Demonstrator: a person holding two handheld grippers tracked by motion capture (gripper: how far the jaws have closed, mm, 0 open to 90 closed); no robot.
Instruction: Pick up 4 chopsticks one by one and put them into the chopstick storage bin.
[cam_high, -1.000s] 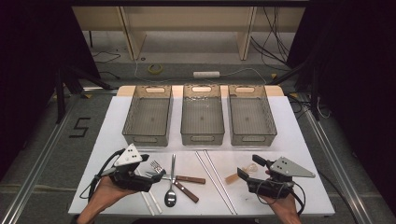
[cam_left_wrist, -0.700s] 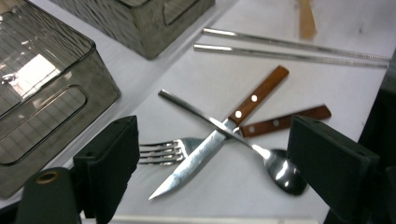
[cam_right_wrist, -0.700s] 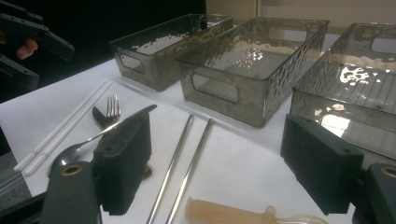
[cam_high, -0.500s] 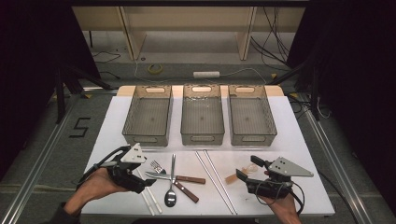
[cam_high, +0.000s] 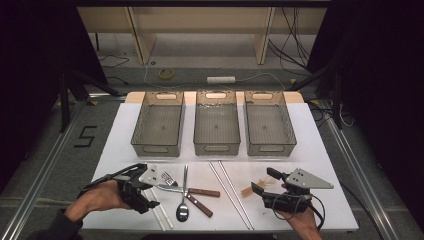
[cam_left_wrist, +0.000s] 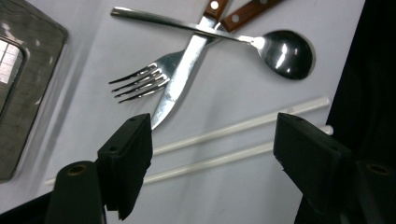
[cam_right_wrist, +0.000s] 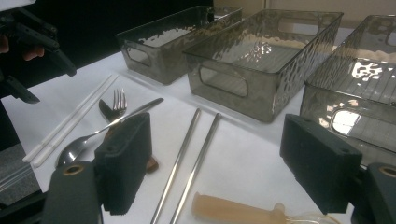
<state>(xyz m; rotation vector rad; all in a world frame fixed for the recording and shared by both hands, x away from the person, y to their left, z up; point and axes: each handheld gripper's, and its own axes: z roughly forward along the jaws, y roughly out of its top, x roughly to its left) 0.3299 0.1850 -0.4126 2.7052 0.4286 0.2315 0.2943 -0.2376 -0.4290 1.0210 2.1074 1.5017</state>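
My left gripper (cam_high: 149, 194) hovers low at the table's front left, open; its jaws have just been closing a little. In the left gripper view (cam_left_wrist: 214, 140) two white chopsticks (cam_left_wrist: 219, 142) lie on the table between the jaws, untouched. Beyond them lie a fork (cam_left_wrist: 140, 81), a knife (cam_left_wrist: 180, 79) and a spoon (cam_left_wrist: 285, 53), crossed in a pile (cam_high: 186, 192). My right gripper (cam_high: 264, 181) rests open at the front right with nothing between its jaws (cam_right_wrist: 215, 163). A tan plastic utensil (cam_right_wrist: 233, 210) lies just under it.
Three grey see-through bins (cam_high: 159, 149) (cam_high: 216, 147) (cam_high: 270, 147) stand side by side at the back of the white table (cam_high: 325, 150). Two metal chopsticks (cam_high: 230, 192) lie between my grippers. The table's front edge is right behind both hands.
My left gripper has shifted slightly left and back toward the front edge, and its jaws stand a little narrower. The right gripper has not moved.
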